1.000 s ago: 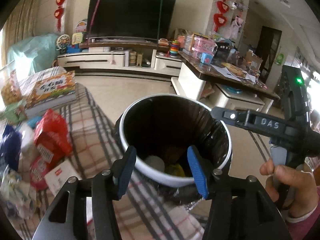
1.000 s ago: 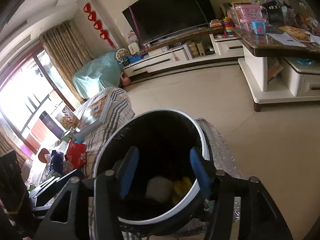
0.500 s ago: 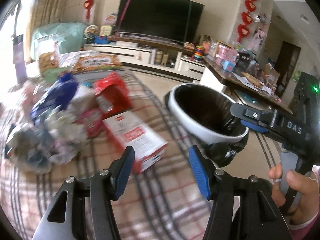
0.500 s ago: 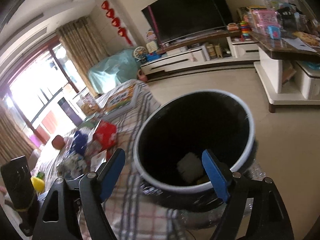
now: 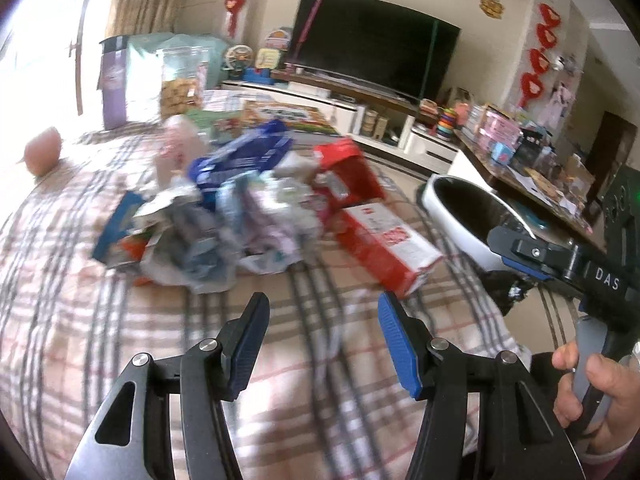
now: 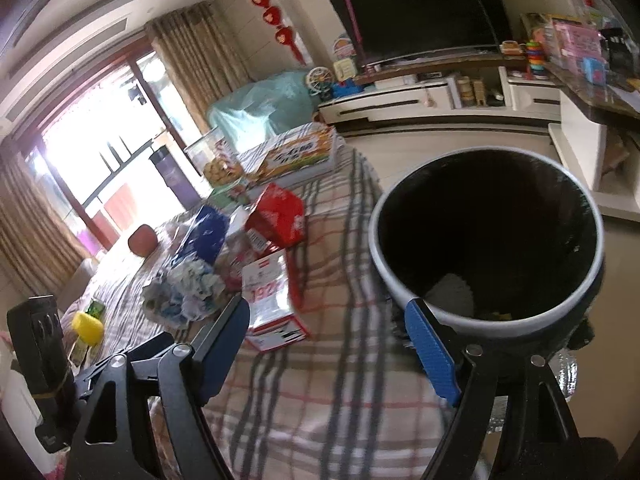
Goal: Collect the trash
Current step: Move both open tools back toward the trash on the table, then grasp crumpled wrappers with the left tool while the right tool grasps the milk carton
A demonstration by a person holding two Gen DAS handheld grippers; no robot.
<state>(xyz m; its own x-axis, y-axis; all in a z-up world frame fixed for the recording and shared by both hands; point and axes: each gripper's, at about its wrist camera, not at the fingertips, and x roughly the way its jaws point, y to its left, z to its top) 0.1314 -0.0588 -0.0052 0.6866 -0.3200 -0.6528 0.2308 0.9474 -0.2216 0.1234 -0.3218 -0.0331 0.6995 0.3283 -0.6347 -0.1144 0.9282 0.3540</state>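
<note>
- A plaid cloth (image 5: 100, 344) is covering the surface and filling most of both views; its edges are running out of frame.
- A dark TV (image 5: 372, 40) is standing on a low white cabinet (image 6: 420, 100) at the far wall, red ornaments hanging beside it; no writing on them is legible.
- The bin (image 6: 486, 240), white-rimmed and lined in black, is sitting at the cloth's edge; in the right wrist view something pale is lying at its bottom, too dark to identify.
- The trash pile (image 5: 224, 220) is lying mid-cloth, well apart from both grippers: crumpled wrappers, a blue bag, a red pack, all blurred, their print unreadable.
- A red-and-white box (image 6: 270, 300) is lying at the pile's near side, between pile and bin; large digits on it are showing, seemingly "192".
- A flat printed box (image 6: 298, 156) is lying at the cloth's far end, its lettering too small to read.
- The right gripper (image 6: 336, 344) is hanging released above the cloth, jaws wide apart, nothing between them; "DAS" is reading white on its body in the left wrist view.
- The left gripper (image 5: 320, 340) is hovering released over bare cloth short of the pile, jaws parted and empty.
- A hand (image 5: 596, 396) is gripping the right gripper's handle, cut off at the frame edge.
</note>
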